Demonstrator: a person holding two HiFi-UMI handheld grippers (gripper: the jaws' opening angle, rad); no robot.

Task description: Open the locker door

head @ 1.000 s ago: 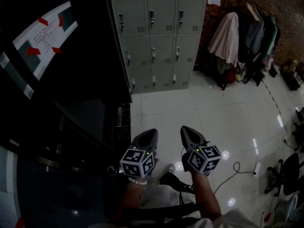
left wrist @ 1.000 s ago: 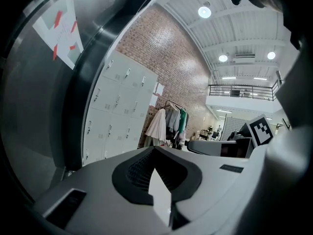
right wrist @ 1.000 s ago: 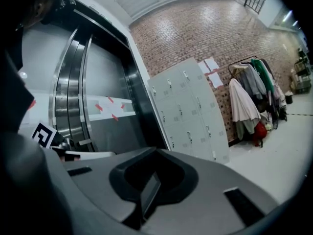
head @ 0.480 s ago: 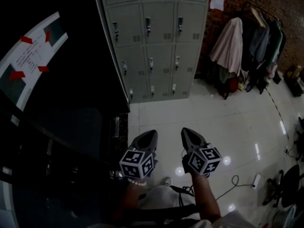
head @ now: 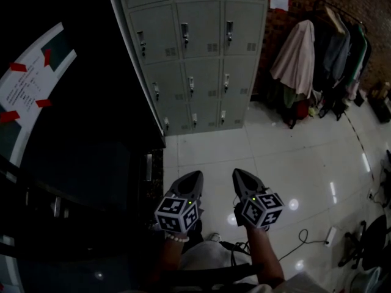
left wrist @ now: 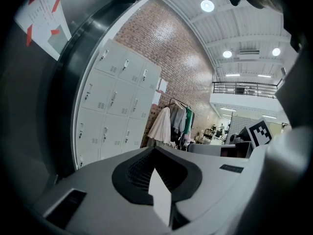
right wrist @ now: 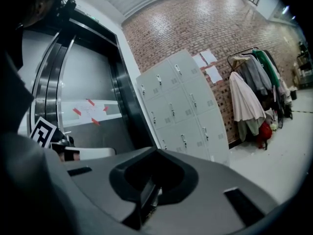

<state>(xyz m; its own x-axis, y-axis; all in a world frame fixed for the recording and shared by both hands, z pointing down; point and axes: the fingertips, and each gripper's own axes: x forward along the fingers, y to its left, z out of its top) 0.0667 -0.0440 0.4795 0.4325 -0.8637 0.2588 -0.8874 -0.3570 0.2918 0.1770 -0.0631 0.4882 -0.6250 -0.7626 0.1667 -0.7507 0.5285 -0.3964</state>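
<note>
**Grey lockers ahead, both grippers closed and empty**

Left gripper [head: 193,176]: fingers together, nothing between them. Confirmed in the left gripper view.
Right gripper [head: 239,173]: same, fingers pressed together and holding nothing.
Both are held low and side by side, tips pointing forward. The marker cubes [head: 177,213] sit at the rear, next to the person's wrists.

Locker bank [head: 195,54]: well ahead of both sets of fingertips and slightly left of the right gripper's line. No contact. Every locker door in view looks closed, each with a small latch handle [head: 191,84]. I can't tell which door is the target.

Around the fingers:
- Under and ahead of the tips is glossy white tile floor [head: 293,157].
- Left of the left fingers is a dark metal frame [head: 131,102] that butts against the side of the locker bank. Further left on it is a paper sheet [head: 30,84] fixed with red tape.
- Far right of the right fingers, beside the lockers, is a clothes rack [head: 317,47] full of hanging garments, against a brick wall [head: 366,5].
- Behind and right of the right gripper, a cable [head: 305,234] lies on the floor.
</note>
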